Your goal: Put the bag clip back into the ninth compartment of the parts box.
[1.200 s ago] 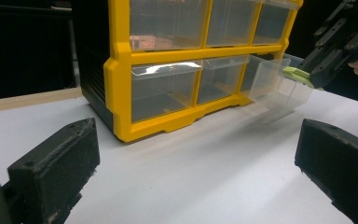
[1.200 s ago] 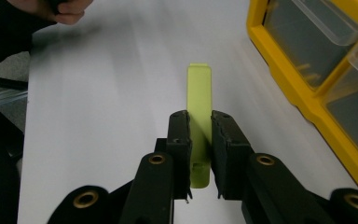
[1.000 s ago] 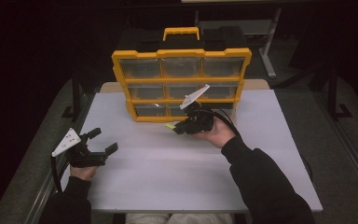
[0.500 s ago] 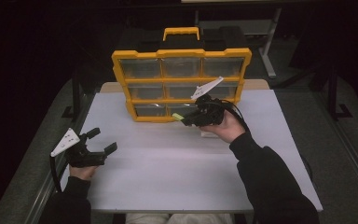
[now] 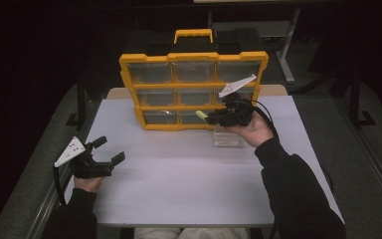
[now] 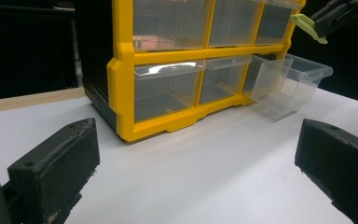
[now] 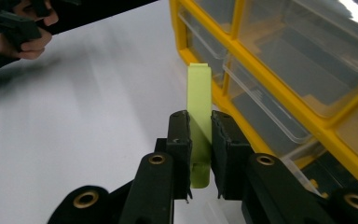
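Gripping a flat light-green strip [image 7: 199,122] between its closed jaws, the right gripper [image 5: 213,117] is hovering in front of the yellow drawer organizer [image 5: 193,89] — just above a clear drawer [image 5: 228,137] sitting pulled out on the white table [image 5: 189,184]. Resting near the table's left edge, the left gripper [image 5: 107,150] is holding its jaws wide apart — nothing between them.

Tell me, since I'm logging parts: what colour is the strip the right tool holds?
Light green strip, clearest in the right gripper view.
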Motion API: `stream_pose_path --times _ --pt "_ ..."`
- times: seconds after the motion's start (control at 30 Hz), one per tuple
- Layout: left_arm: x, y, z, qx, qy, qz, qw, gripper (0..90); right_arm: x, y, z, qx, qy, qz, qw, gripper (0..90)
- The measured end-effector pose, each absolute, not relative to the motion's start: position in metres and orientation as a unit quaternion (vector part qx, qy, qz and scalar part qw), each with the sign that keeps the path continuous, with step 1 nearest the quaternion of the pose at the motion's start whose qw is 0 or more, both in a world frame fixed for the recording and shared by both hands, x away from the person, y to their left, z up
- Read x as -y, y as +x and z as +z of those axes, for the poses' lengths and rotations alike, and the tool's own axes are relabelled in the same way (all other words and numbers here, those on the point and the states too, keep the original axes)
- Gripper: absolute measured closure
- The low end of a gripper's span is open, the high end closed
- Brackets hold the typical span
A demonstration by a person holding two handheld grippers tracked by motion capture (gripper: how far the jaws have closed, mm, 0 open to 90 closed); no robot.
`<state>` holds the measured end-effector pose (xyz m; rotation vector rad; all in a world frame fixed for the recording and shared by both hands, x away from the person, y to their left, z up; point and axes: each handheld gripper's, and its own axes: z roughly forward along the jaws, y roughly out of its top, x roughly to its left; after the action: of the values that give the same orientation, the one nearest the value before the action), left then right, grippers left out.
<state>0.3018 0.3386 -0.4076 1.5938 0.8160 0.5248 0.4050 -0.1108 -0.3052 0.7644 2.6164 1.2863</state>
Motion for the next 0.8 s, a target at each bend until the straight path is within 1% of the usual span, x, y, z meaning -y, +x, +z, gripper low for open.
stream_pose_path --times 0.4,0.8 --pt "-0.339 0.302 -0.408 -0.352 0.686 0.226 0.595 0.0 0.135 0.414 -0.307 -0.859 0.288 0.416 0.078 76.9" --pt "-0.338 0.303 -0.409 -0.352 0.69 0.224 0.591 0.0 0.154 0.421 -0.313 -0.852 0.323 0.404 0.076 76.7"
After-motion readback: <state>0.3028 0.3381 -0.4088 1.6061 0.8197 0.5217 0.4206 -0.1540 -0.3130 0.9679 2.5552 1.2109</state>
